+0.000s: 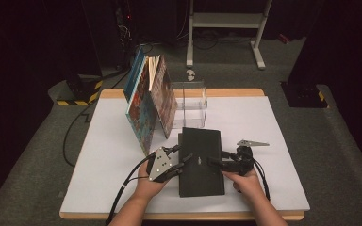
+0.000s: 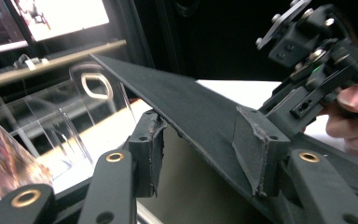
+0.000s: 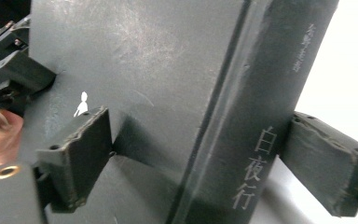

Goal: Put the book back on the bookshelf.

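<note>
The black book (image 1: 201,161) lies between the two grippers, near the front edge of the white table (image 1: 283,188). The left gripper (image 1: 181,157) meets the book at its left edge. In the left gripper view its jaws stand partly apart with the cover (image 2: 191,112) between them: one pad rests on top of the cover and the other sits beneath it, so the cover is raised at a slant off the pages. The grip looks loose; whether both pads press cannot be told.

The right gripper (image 1: 217,162) is at the book's right edge. In the right gripper view its jaws bracket the spine (image 3: 256,140), one pad on the cover face and the other at the back; the far pad appears to stand slightly off the book.

Beyond the left gripper, several picture books (image 1: 148,101) stand leaning together, with a clear plastic stand (image 1: 191,106) just beside them.
</note>
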A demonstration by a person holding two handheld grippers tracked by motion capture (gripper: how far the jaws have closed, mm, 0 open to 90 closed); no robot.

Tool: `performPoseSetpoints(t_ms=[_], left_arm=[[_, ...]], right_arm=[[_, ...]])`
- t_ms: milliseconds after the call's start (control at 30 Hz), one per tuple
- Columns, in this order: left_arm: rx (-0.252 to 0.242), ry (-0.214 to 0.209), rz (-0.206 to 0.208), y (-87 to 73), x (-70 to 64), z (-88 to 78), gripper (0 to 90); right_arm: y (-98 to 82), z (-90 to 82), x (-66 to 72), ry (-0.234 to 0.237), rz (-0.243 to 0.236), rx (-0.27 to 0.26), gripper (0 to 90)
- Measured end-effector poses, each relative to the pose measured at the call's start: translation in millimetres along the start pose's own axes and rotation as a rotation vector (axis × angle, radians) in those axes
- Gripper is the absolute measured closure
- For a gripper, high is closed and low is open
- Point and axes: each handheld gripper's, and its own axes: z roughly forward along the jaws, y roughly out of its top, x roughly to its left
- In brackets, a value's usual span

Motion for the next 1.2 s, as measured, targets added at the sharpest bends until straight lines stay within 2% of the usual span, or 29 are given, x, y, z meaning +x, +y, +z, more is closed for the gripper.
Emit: performPoseSetpoints(t_ms=[67, 133, 233, 300, 533, 667, 967, 1100, 1200], left_arm=[[0.018, 0.01, -0.035, 1.3, -0.1, -0.6, 54.0], [0.049, 0.012, -0.106, 3.4, 2.8, -0.5, 55.0], [0.071, 0.015, -0.163, 4.0, 5.2, -2.0, 55.8], [0.078, 0.024, -0.181, 4.4, 4.6, -2.1, 56.1], [0.075, 0.036, -0.292, 8.0, 5.3, -3.0, 60.2], [0.072, 0.051, -0.323, 9.7, 3.1, -2.5, 61.2], [0.079, 0.095, -0.36, 13.2, -2.6, -1.3, 61.6], [0.081, 0.095, -0.36, 14.3, -4.0, -2.3, 61.0], [0.069, 0.087, -0.381, 15.6, -5.1, -2.8, 62.1]], right_arm=[[-1.0, -2.8, 5.3, -0.028, -0.027, -0.009, 13.0], [-1.8, -5.5, 11.1, -0.049, -0.063, -0.024, 14.7], [-2.6, -9.9, 18.9, -0.082, -0.099, -0.042, 18.7], [-3.0, -12.2, 22.3, -0.094, -0.115, -0.05, 20.5], [-4.3, -17.5, 30.8, -0.118, -0.142, -0.068, 23.8], [-5.6, -19.9, 32.9, -0.124, -0.139, -0.078, 24.9], [-8.4, -25.6, 37.1, -0.131, -0.135, -0.092, 27.4], [-8.9, -27.4, 40.5, -0.14, -0.148, -0.098, 27.9], [-8.9, -29.4, 43.0, -0.142, -0.155, -0.097, 28.7]])
